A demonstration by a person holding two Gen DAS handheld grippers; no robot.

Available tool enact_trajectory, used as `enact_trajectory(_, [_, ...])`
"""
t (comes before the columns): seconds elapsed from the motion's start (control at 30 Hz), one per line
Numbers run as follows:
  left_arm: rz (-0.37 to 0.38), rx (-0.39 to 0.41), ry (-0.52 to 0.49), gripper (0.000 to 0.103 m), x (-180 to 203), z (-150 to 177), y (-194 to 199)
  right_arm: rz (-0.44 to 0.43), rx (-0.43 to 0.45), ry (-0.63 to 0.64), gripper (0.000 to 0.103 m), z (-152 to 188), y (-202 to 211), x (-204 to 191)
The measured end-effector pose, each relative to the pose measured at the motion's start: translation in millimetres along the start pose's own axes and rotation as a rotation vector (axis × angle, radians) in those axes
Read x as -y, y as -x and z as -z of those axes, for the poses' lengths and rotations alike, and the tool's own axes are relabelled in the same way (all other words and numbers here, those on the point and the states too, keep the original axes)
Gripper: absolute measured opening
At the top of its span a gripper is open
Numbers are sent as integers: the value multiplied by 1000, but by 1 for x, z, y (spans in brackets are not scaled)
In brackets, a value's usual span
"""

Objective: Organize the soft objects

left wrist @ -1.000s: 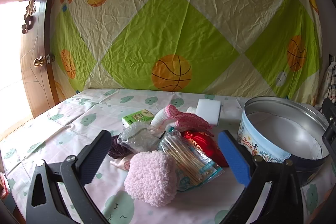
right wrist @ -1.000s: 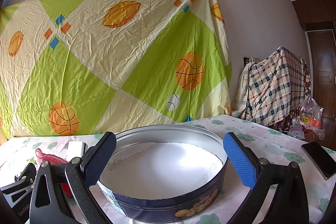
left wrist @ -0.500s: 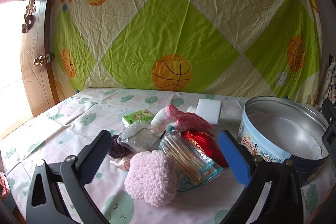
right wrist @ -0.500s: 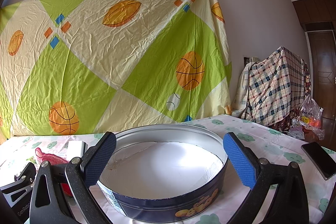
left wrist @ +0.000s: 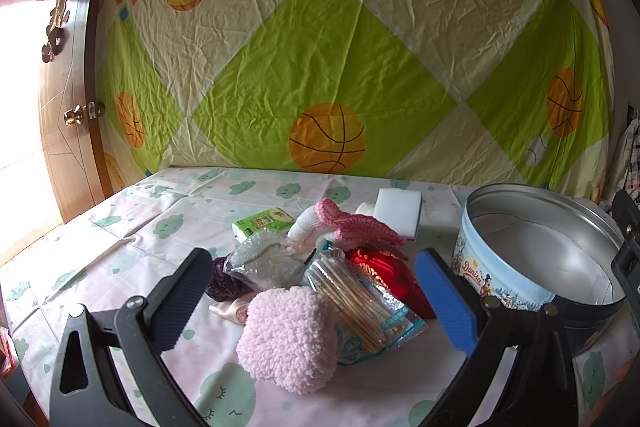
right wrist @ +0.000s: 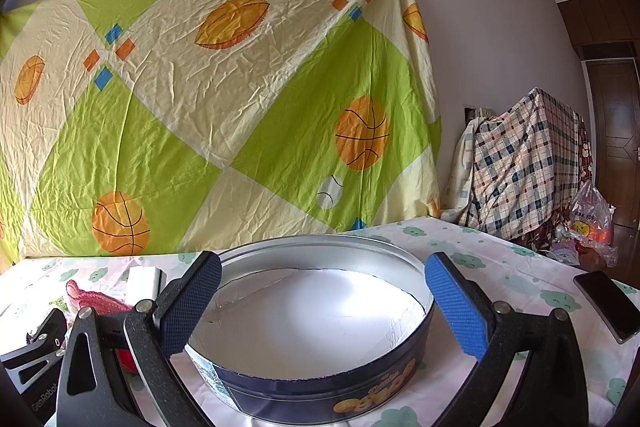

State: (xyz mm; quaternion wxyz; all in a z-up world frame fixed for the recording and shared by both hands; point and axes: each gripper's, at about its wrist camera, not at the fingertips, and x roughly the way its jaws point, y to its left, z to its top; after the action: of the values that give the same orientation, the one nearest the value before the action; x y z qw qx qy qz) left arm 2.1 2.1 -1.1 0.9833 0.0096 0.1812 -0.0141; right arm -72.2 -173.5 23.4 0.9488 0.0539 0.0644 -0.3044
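A pile of small items lies on the table in the left wrist view: a fluffy pink pouch, a bag of cotton swabs, a red pouch, a pink-and-white knit sock, a bubble-wrap bag, a purple cloth, a white sponge and a green tissue pack. My left gripper is open and empty, just before the pile. A round blue cookie tin stands open to the right. My right gripper is open and empty over the tin.
The table wears a cloud-print cloth. A sports-print sheet hangs behind it. A wooden door is at the left. A dark phone lies at the table's right edge. A plaid-covered heap stands beyond it.
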Motion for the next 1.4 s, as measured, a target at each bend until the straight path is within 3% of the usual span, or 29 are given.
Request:
enact_trajectory(0.43, [27, -9, 27, 103, -1, 4, 1, -10, -8, 14, 103, 0, -1, 0])
enact_trajectory(0.67, [17, -52, 27, 103, -39, 4, 9, -80, -79, 12, 102, 0, -9, -2])
enact_trajectory(0.83, [-85, -99, 25, 103, -91, 9, 6, -263, -197, -11, 102, 12, 0, -24])
enact_trajectory(1.0, [-131, -138, 104, 103, -141, 19, 5, -433, -326, 49, 102, 28, 7, -73])
enact_trajectory(1.17, [-173, -160, 133, 103, -167, 26, 1, -581, -442, 56, 101, 42, 11, -121])
enact_trajectory(1.3, [-180, -172, 137, 103, -177, 31, -1, -633, -545, 94, 76, 55, 8, -156])
enact_trajectory(1.4, [-171, -182, 148, 102, -183, 34, -1, -645, -643, 125, 67, 69, -2, -177])
